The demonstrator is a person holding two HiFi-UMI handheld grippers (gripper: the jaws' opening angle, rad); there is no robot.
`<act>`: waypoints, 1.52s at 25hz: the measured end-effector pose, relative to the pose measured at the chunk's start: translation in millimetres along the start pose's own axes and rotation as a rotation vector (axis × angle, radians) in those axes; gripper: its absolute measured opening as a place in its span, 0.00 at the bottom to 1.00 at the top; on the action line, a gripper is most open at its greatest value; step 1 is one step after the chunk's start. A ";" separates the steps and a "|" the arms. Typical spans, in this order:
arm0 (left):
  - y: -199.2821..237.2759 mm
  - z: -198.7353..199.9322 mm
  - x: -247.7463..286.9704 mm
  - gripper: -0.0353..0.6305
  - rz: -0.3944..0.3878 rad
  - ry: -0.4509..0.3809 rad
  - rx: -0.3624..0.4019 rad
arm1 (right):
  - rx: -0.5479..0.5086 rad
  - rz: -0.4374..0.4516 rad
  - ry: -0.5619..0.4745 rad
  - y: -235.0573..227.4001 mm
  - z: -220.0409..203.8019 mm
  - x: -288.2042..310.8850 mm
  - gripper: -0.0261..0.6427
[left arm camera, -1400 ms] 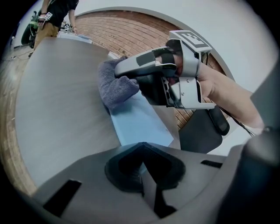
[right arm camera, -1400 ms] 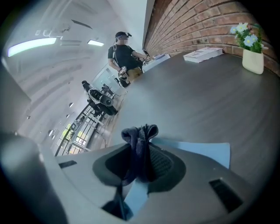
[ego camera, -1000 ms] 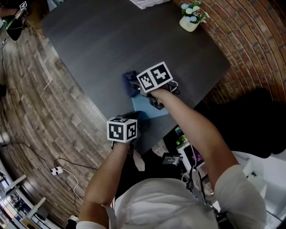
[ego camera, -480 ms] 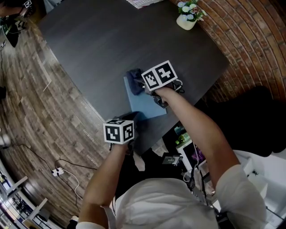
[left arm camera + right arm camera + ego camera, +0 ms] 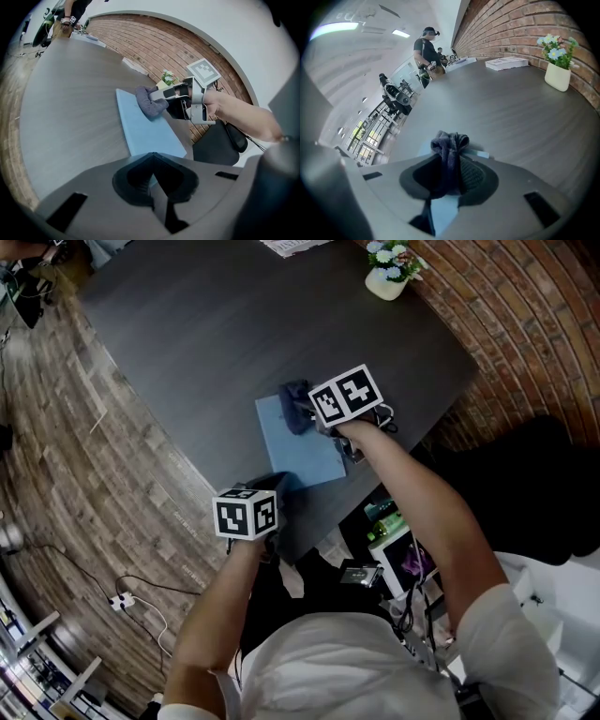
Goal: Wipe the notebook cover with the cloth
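Observation:
A light blue notebook point(image 5: 302, 451) lies flat near the front edge of the dark table point(image 5: 206, 324). On its far end rests a bunched dark blue cloth point(image 5: 298, 405), with my right gripper point(image 5: 317, 418) shut on it. The right gripper view shows the cloth point(image 5: 449, 143) sticking out between the jaws of the right gripper point(image 5: 447, 176) over the notebook point(image 5: 440, 211). My left gripper point(image 5: 272, 482) is at the notebook's near corner. The left gripper view has the left gripper point(image 5: 152, 180) shut on the near edge of the notebook point(image 5: 145, 129), with the cloth point(image 5: 150, 101) beyond.
A white pot of flowers point(image 5: 392, 273) stands at the table's far right corner beside a brick wall point(image 5: 525, 324). Papers point(image 5: 295, 246) lie at the far edge. A black chair point(image 5: 525, 493) is to the right, wooden floor point(image 5: 66, 446) to the left. A person point(image 5: 426, 47) stands far off.
My right gripper has carried the cloth to the right along the notebook's far end, so more blue cover shows on the left. The left gripper has stayed at the near corner.

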State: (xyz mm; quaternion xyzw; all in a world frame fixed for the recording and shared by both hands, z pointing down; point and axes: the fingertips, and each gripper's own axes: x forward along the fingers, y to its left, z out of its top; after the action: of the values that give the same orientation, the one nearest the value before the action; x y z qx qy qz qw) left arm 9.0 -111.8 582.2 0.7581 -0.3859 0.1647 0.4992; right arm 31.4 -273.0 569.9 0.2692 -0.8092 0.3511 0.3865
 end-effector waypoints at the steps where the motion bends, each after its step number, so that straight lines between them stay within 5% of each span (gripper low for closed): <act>1: 0.2 0.1 -0.1 0.06 0.001 0.000 0.001 | 0.001 -0.008 0.001 -2.6 -0.9 -1.9 0.20; 12: 1.1 0.0 -0.8 0.06 0.004 -0.002 0.012 | 0.000 -0.106 0.010 -37.4 -15.3 -27.3 0.20; 22: 0.4 -1.2 -3.4 0.07 0.016 0.001 0.056 | -0.078 -0.299 -0.031 -65.3 -11.6 -76.1 0.19; 38: -4.1 -21.2 -13.3 0.07 -0.021 0.019 0.044 | -0.138 -0.078 -0.042 42.2 -12.5 -41.9 0.19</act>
State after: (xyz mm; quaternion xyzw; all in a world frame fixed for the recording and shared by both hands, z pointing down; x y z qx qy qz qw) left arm 6.4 -86.7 580.7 0.7713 -0.3693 0.1752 0.4879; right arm 30.3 -230.8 526.3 0.2805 -0.8284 0.2734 0.4003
